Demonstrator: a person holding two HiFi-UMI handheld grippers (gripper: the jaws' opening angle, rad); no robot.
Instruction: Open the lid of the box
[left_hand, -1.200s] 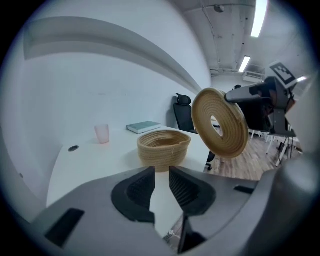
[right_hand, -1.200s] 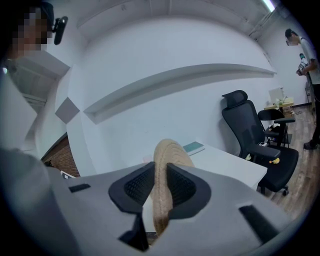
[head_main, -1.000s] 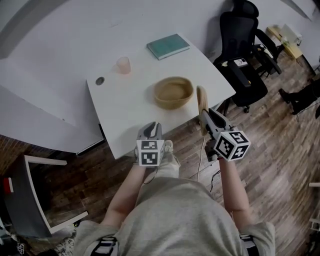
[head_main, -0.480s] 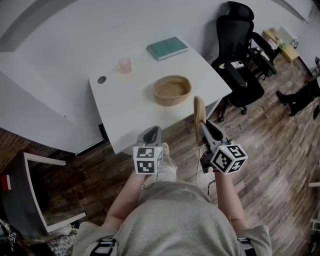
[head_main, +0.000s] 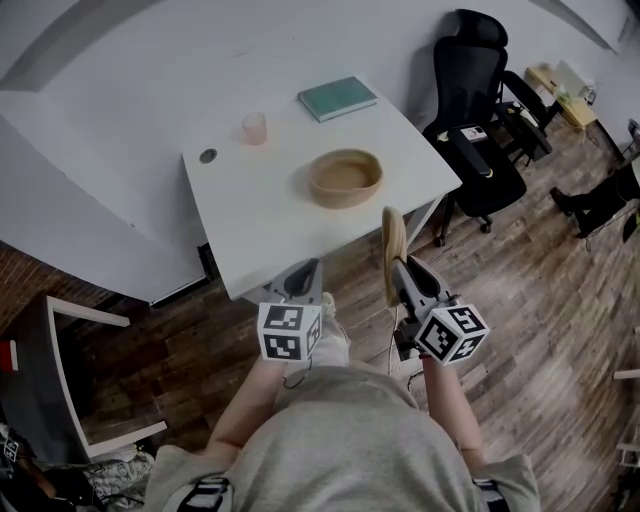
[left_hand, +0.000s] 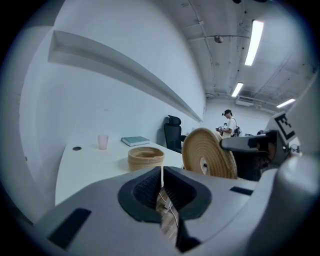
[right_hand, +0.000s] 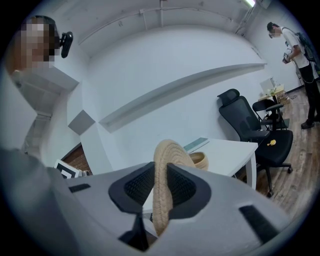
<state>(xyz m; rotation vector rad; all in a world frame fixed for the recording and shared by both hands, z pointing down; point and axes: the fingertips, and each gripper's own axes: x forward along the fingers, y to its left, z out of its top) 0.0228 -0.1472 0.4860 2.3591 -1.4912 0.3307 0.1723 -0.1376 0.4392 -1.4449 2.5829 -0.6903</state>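
A round woven box (head_main: 345, 178) stands uncovered near the middle of the white table (head_main: 250, 215); it also shows as the woven box (left_hand: 145, 158). Its woven lid (head_main: 393, 241) is held on edge off the table's front edge, with my right gripper (head_main: 399, 268) shut on it. The right gripper view shows the lid (right_hand: 166, 187) pinched between the pads. My left gripper (head_main: 302, 277) hangs below the table's front edge, shut with nothing in it; the lid (left_hand: 208, 154) shows to its right.
A pink cup (head_main: 254, 128), a teal book (head_main: 336, 97) and a small dark disc (head_main: 208, 156) lie at the table's far side. A black office chair (head_main: 482, 105) stands to the right. A grey chair (head_main: 60, 385) sits lower left. Wooden floor lies below.
Both grippers have drawn back toward the person, away from the table. The right one carries the lid with it. The left jaws have closed.
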